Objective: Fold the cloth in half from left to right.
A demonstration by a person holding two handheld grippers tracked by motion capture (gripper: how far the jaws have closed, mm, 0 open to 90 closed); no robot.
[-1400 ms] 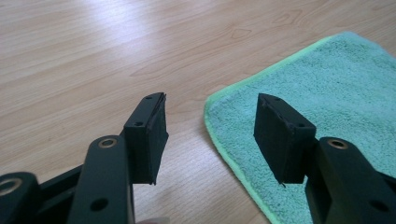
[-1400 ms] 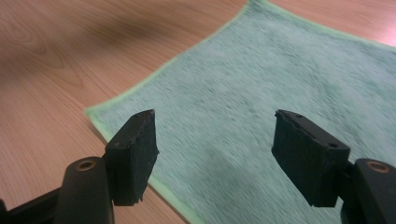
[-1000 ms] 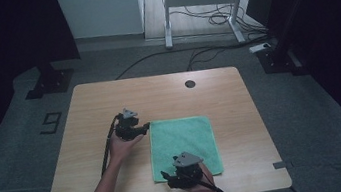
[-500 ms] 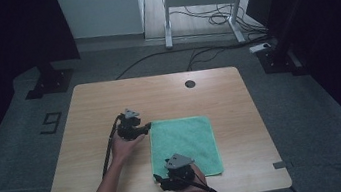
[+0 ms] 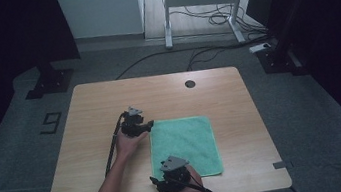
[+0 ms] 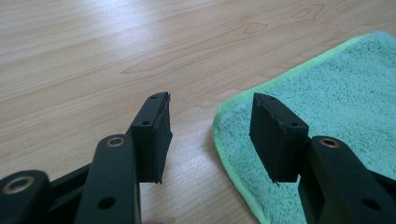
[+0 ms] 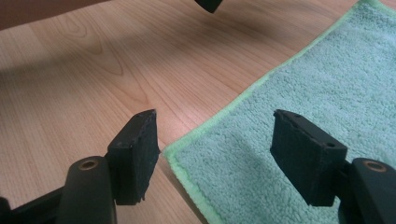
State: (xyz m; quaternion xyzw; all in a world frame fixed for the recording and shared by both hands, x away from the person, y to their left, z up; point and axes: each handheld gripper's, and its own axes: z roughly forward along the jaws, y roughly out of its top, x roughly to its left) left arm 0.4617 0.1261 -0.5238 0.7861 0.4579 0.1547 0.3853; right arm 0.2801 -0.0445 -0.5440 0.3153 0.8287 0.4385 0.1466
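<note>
Dim room, grey floor, wooden table (image 5: 90, 112) in the middle. On the table, toward its near right part, a green cloth (image 5: 185, 142), flat and square. Beyond the cloth, near the table's far edge, a small dark round hole (image 5: 190, 83). Farther back, a white desk frame (image 5: 195, 1) with cables on the floor. Left of the cloth's far left corner, left gripper (image 5: 149, 125), jaws apart and narrowing a little, straddling that corner (image 6: 219, 116) without pinching it. At the cloth's near left corner, right gripper (image 5: 154, 183), jaws wide apart over the hem (image 7: 173, 154), nothing clamped. Between grippers and cloth, nothing in the way.
</note>
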